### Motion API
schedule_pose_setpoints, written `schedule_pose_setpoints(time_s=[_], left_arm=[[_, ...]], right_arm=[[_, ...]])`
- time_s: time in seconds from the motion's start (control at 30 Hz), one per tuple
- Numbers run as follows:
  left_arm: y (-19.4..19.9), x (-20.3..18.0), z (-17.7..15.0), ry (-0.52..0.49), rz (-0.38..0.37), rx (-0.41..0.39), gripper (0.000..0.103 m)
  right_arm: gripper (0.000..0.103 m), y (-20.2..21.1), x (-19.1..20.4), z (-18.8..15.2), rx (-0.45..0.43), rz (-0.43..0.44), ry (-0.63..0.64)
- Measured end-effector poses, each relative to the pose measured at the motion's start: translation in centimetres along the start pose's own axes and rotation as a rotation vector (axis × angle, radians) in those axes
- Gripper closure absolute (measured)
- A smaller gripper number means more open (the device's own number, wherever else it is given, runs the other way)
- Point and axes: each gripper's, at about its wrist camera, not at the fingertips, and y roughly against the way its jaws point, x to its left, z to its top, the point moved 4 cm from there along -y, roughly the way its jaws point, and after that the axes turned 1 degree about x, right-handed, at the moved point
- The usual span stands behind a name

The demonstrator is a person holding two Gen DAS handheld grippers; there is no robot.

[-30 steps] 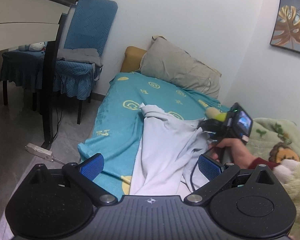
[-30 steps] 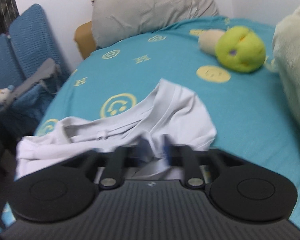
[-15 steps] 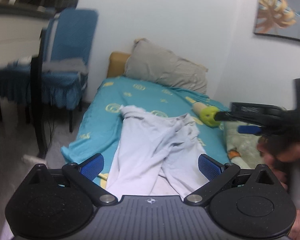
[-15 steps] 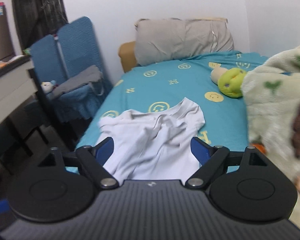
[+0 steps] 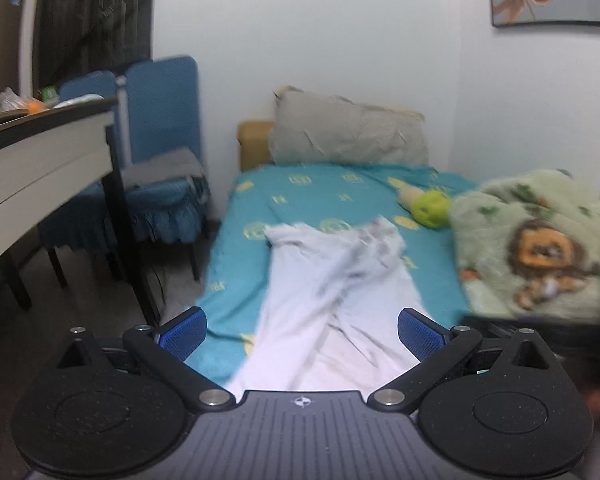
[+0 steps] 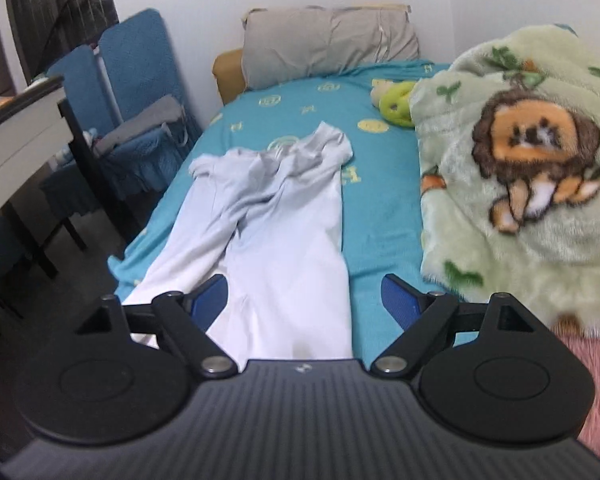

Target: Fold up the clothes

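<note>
A white shirt (image 5: pixel 332 292) lies rumpled lengthwise on the teal bed sheet (image 5: pixel 320 188), collar end toward the pillow, hem toward me. It also shows in the right wrist view (image 6: pixel 272 216). My left gripper (image 5: pixel 300 330) is open and empty, held back above the hem end. My right gripper (image 6: pixel 304 298) is open and empty, also above the hem end. Neither touches the shirt.
A grey pillow (image 6: pixel 332 40) lies at the head of the bed. A green lion blanket (image 6: pixel 520 160) is heaped along the right side, with a green plush toy (image 6: pixel 396 104) beside it. Blue chairs (image 6: pixel 140 92) and a desk (image 5: pixel 40 160) stand left of the bed.
My right gripper has let go of the shirt, opened and pulled back from the collar end to the hem end. My left gripper has swung right to face along the bed.
</note>
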Motion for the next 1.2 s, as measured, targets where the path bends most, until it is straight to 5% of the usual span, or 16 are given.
schedule_pose_setpoints(time_s=[0.27, 0.4, 0.7, 1.0, 1.2], left_arm=[[8.8, -4.1, 4.9, -0.034, -0.056, 0.103, 0.000], [10.5, -4.7, 6.5, 0.045, -0.067, 0.169, 0.000], [12.8, -5.0, 7.4, 0.092, -0.043, 0.136, 0.000], [8.4, -1.6, 4.8, 0.063, -0.006, 0.167, 0.000], [1.9, 7.9, -0.8, 0.065, -0.009, 0.210, 0.000]], right_arm=[[0.018, -0.8, -0.4, 0.4, -0.010, 0.030, -0.023], [0.018, -0.7, -0.6, 0.5, -0.003, 0.033, -0.051], [0.018, -0.4, -1.6, 0.6, -0.010, 0.012, -0.098], [0.018, -0.4, -1.5, 0.5, -0.006, 0.027, -0.091], [0.018, -0.8, -1.5, 0.1, 0.010, 0.020, -0.083]])
